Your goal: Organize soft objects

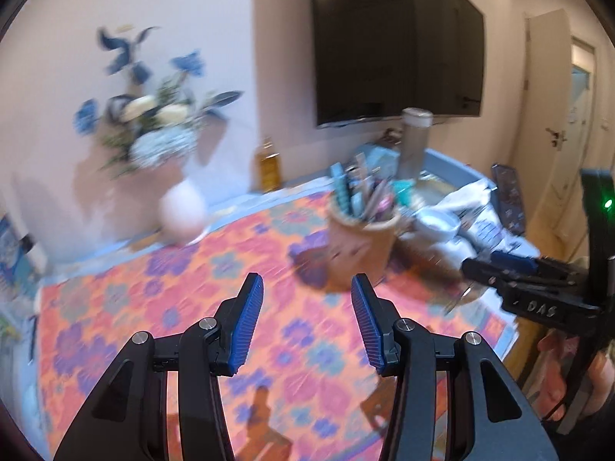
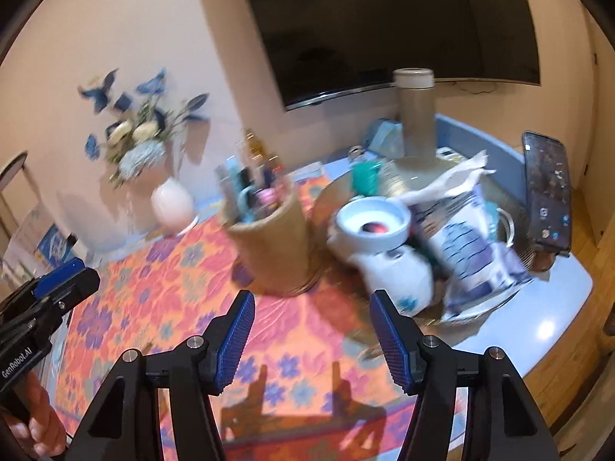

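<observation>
You are holding the left gripper [image 1: 307,292] above the flowered cloth [image 1: 192,326], its blue pads [image 1: 246,322] standing wide apart with nothing between them. The right gripper [image 2: 311,307] is hovering over the same cloth, its jaws likewise spread and gripping nothing. In the left wrist view the right gripper is showing at the far right edge, near the table's clutter; there I cannot tell its jaw state, though its own camera is showing the pads apart.

The cloth, orange with purple and pink flowers, is lying flat across the near part of the table [image 2: 557,307]. A crumpled white and blue printed bag [image 2: 472,242] is sitting on the right, leaning beside a white ceramic pot [image 2: 384,253]. A tan cup full of pens and tools [image 2: 269,238] is standing at the far edge of the cloth, just left of the pot. A pale vase of blue and white flowers [image 2: 171,199] is standing far left against the wall. A dark screen [image 2: 384,19] is hanging above.
</observation>
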